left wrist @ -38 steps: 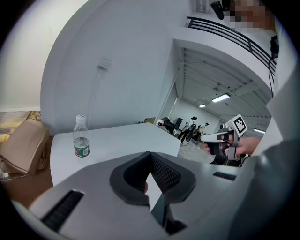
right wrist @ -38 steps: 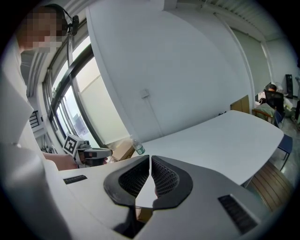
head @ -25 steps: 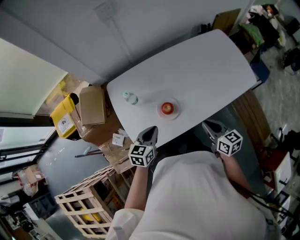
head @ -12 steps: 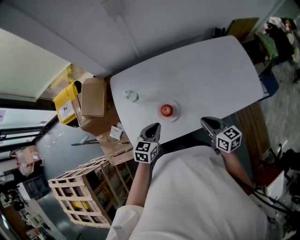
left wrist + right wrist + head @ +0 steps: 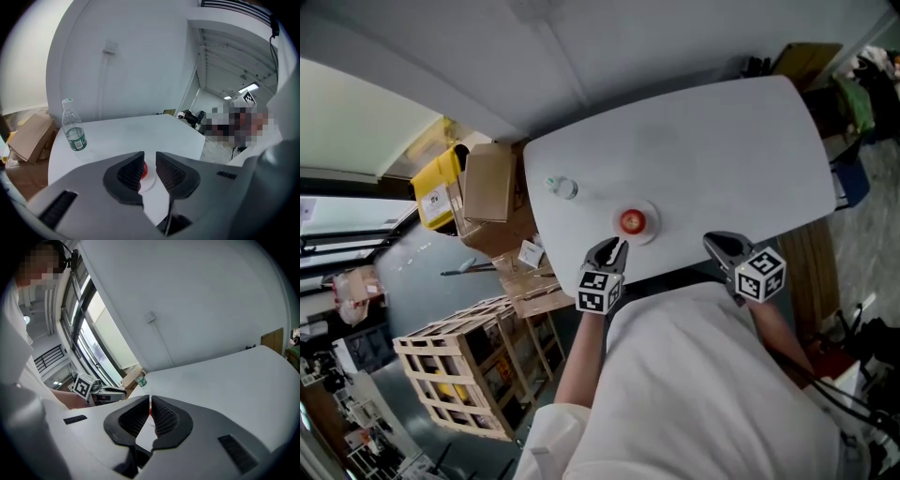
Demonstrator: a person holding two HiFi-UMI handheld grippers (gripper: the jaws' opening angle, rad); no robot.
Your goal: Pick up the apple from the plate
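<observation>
A clear plastic water bottle with a green label (image 5: 562,187) stands at the left of a white oval table (image 5: 722,141). To its right, a red apple (image 5: 632,221) sits on a round white plate (image 5: 650,231) near the front edge. The grey left gripper (image 5: 612,247) hovers just short of the plate, empty, its jaws slightly parted, having just been opening. Further right, the grey right gripper (image 5: 714,244) is empty, jaws closed together.

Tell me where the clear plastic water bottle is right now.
In the head view, the clear plastic water bottle stands on the white table near its left end, left of the red apple on the round white plate.
</observation>
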